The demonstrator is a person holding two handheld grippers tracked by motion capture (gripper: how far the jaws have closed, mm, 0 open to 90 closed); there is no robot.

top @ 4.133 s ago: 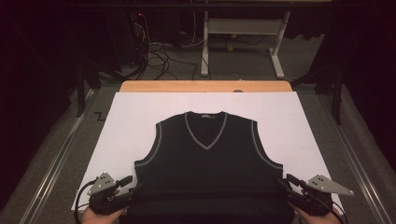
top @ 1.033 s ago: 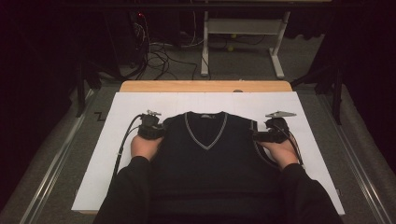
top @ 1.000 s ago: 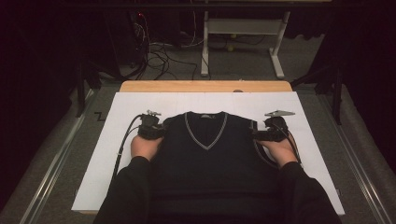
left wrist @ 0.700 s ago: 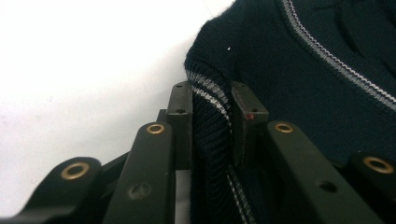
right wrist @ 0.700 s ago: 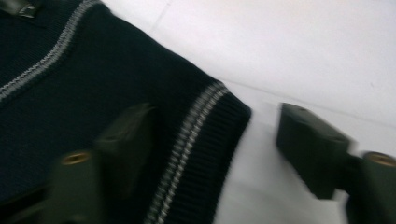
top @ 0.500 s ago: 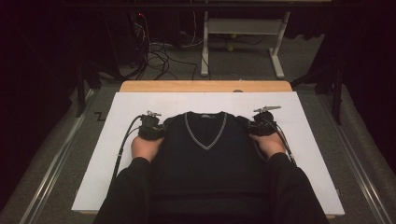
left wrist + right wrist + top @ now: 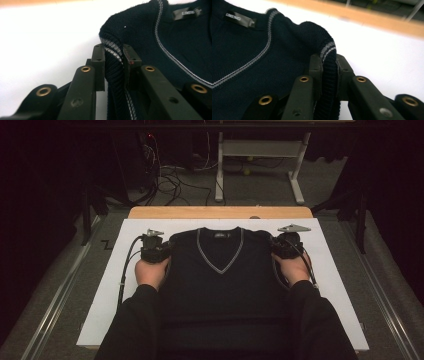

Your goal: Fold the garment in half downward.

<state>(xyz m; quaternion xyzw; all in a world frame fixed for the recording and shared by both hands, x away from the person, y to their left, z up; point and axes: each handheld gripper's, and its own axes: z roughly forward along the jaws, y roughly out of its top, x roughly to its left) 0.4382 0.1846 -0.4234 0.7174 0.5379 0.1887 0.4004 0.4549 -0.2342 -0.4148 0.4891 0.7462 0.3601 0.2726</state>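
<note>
Vest (image 7: 220,270): dark, V-neck up, flat on the white sheet (image 7: 105,285).
Left gripper (image 7: 113,58): clamped on the striped armhole edge at the shoulder.
Right gripper (image 7: 329,62): jaws just closed, pinching the other shoulder edge.
Forearms: parallel, reaching forward along the vest's sides.

1. High view's pretty dim; the room around the white table sheet (image 7: 110,285) goes nearly black; only the sheet reads bright
2. Gripper views blow that sheet out to glare; close-up black jaws look soft
3. The dark vest (image 7: 220,270) hides its own folds
</note>
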